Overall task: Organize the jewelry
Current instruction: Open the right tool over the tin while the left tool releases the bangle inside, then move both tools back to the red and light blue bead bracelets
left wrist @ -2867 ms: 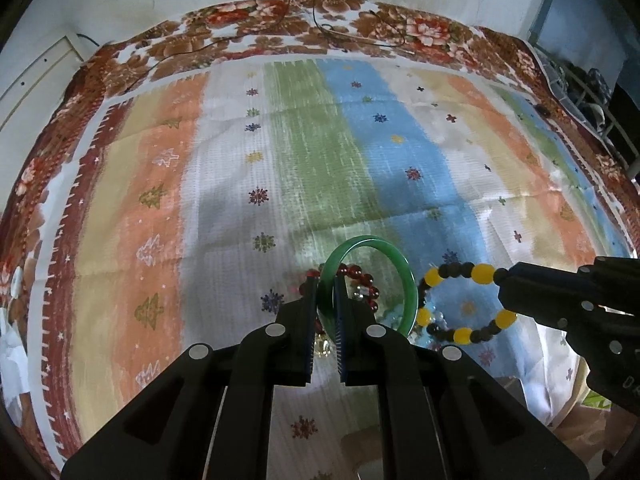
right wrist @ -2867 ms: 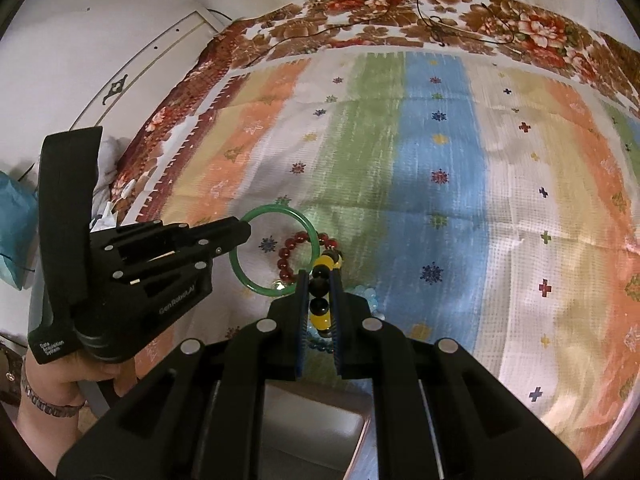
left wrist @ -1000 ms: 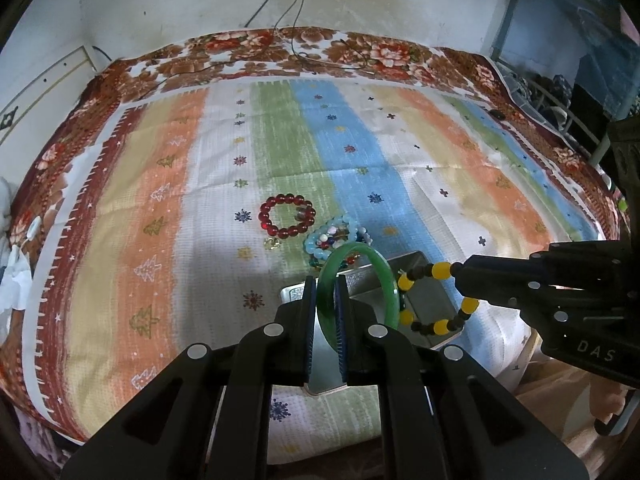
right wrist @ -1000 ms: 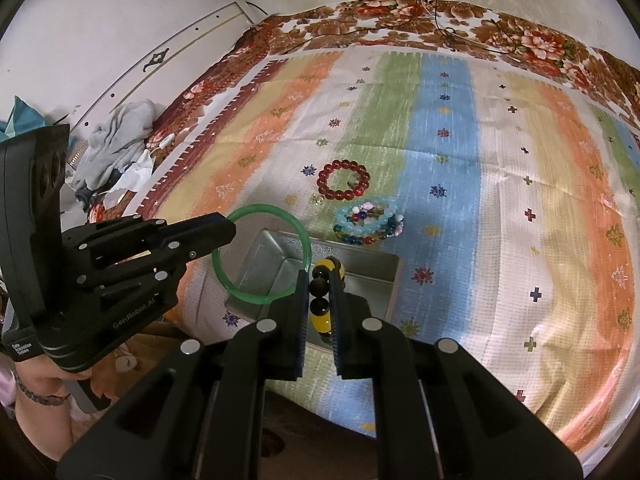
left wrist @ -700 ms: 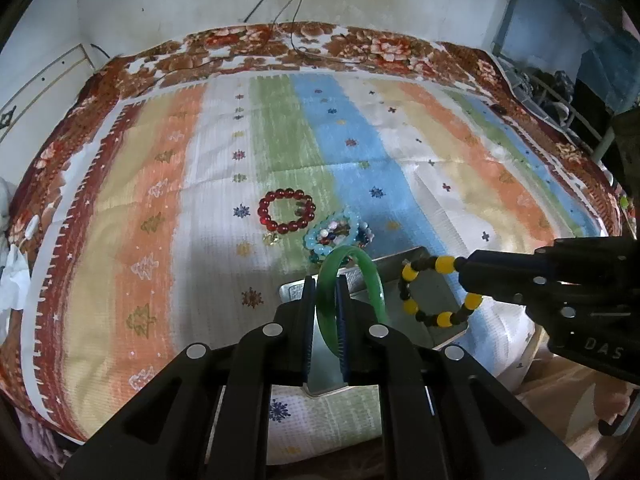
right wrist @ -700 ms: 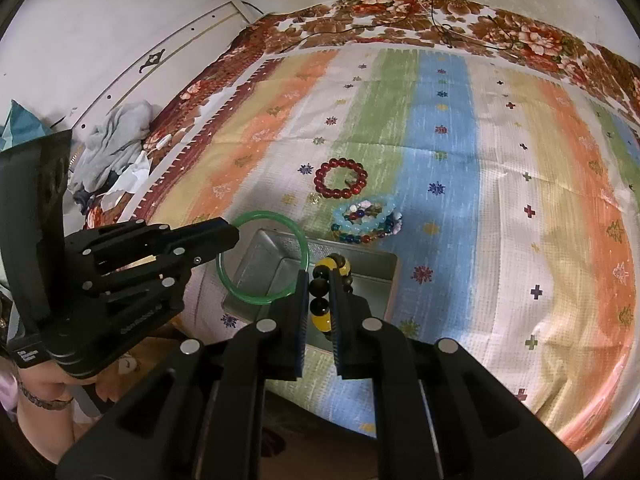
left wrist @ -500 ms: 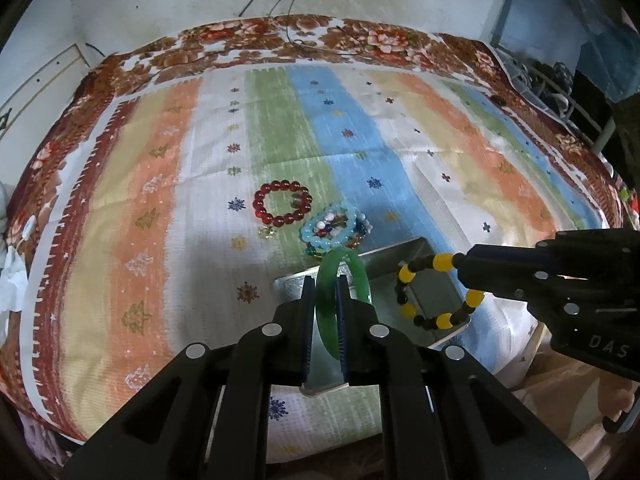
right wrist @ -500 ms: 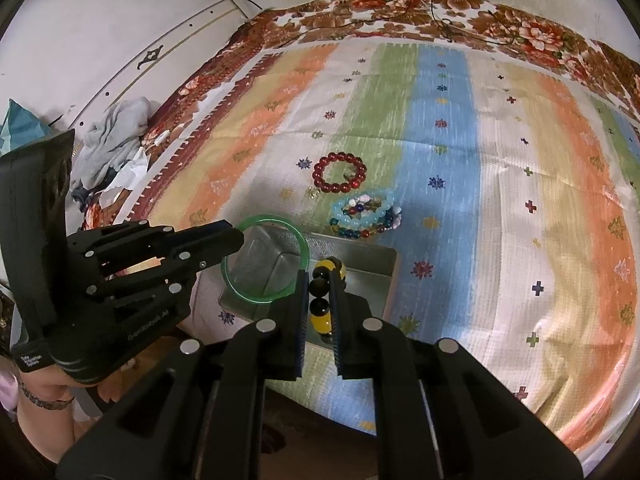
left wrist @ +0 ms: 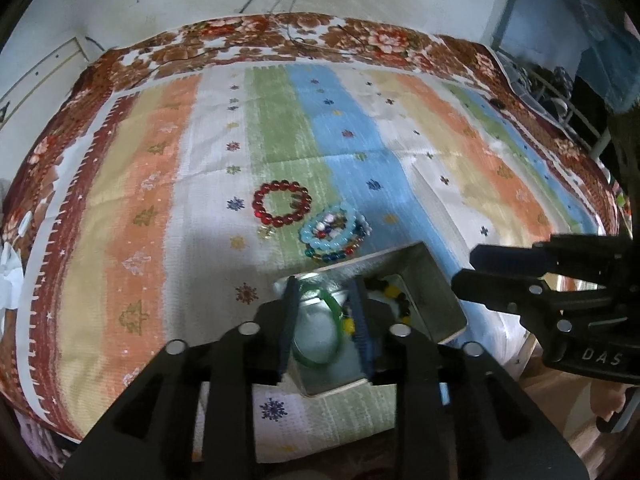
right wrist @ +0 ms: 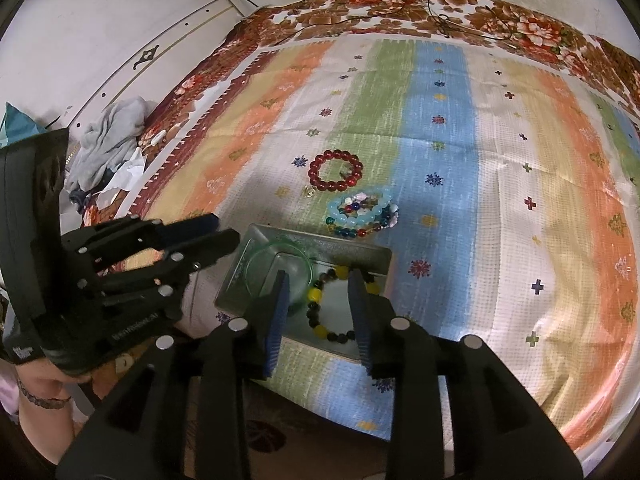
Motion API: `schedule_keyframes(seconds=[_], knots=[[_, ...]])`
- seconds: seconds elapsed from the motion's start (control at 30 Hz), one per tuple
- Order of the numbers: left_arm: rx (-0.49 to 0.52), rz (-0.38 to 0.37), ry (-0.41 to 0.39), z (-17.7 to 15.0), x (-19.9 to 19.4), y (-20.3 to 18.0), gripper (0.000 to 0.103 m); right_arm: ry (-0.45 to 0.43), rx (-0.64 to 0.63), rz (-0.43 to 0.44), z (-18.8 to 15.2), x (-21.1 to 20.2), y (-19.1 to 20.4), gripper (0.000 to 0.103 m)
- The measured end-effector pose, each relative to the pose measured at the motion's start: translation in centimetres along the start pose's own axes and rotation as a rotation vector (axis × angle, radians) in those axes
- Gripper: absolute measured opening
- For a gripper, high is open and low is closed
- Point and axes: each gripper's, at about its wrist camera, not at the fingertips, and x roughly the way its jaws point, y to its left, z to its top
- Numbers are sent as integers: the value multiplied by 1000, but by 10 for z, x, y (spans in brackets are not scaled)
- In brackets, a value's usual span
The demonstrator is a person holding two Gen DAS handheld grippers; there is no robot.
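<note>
Green bangle point(right wrist: 279, 267), yellow-and-black bead bracelet point(right wrist: 332, 304): loose in metal tray point(right wrist: 376, 258). Grippers point(left wrist: 325, 322) point(right wrist: 318, 306) above, just parted, empty; "DAS" readable.

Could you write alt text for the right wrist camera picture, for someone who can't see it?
An open right gripper hangs over a metal tray holding a yellow-and-black bead bracelet and a green bangle; two more bracelets lie beyond on a striped cloth.
</note>
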Motion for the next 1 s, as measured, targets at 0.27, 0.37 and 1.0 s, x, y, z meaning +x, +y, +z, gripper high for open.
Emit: schedule_keyframes(seconds=[0.27, 0.37, 1.0], knots=[[-45, 8, 11, 11, 6, 18, 36, -15, 50, -25, 9, 2, -15, 33], [-49, 20, 25, 16, 12, 23, 36, -3, 50, -31, 13, 7, -17, 33], [-19, 60, 88, 42, 41, 40, 39, 74, 71, -68, 37, 46, -39, 39]])
